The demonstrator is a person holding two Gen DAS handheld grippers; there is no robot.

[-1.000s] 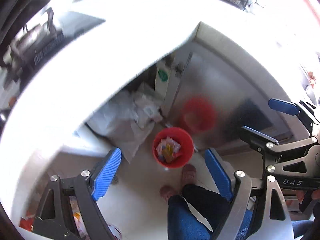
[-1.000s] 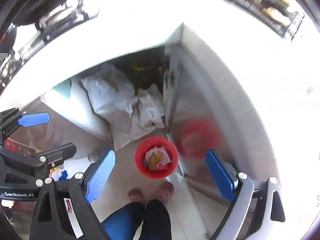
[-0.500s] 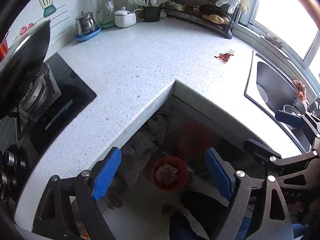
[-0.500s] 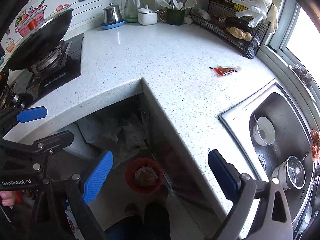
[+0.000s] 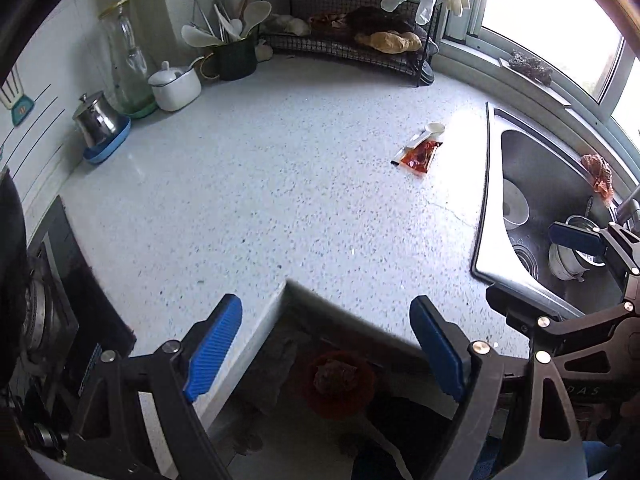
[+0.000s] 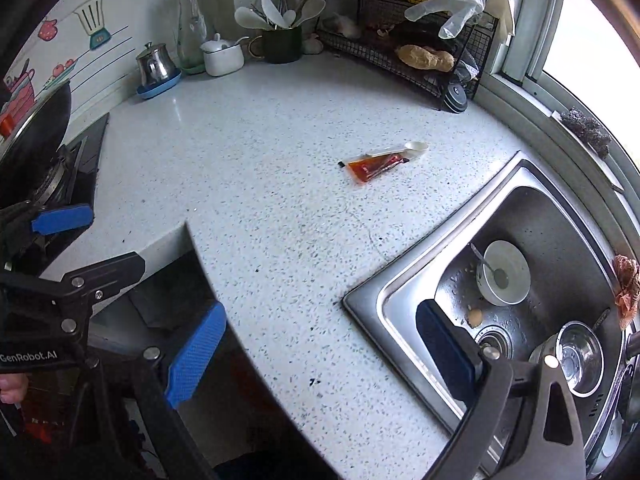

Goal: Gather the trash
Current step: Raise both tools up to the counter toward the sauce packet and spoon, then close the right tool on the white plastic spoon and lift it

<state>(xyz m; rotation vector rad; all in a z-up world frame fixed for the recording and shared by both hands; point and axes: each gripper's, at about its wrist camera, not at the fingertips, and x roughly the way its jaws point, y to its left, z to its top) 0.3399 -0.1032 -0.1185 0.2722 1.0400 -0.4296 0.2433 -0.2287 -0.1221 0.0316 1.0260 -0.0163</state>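
A red sauce packet (image 5: 419,155) lies on the speckled white counter (image 5: 280,184) with a small white plastic spoon (image 5: 433,129) against its far end. Both also show in the right wrist view, the packet (image 6: 374,167) and the spoon (image 6: 412,147). A red bin (image 5: 334,382) holding wrappers stands on the floor below the counter's inner corner. My left gripper (image 5: 326,350) is open and empty above that corner. My right gripper (image 6: 320,354) is open and empty over the counter's front edge beside the sink.
A steel sink (image 6: 520,280) at the right holds a white bowl (image 6: 503,278) and a steel pot (image 6: 580,356). A hob (image 6: 52,176) with a wok is at the left. Jars, a utensil cup (image 5: 236,60) and a wire rack (image 5: 360,36) line the back.
Both grippers have risen and tilted up from over the red bin on the floor to above the counter. The packet and the sink have come into view. Both stay open.
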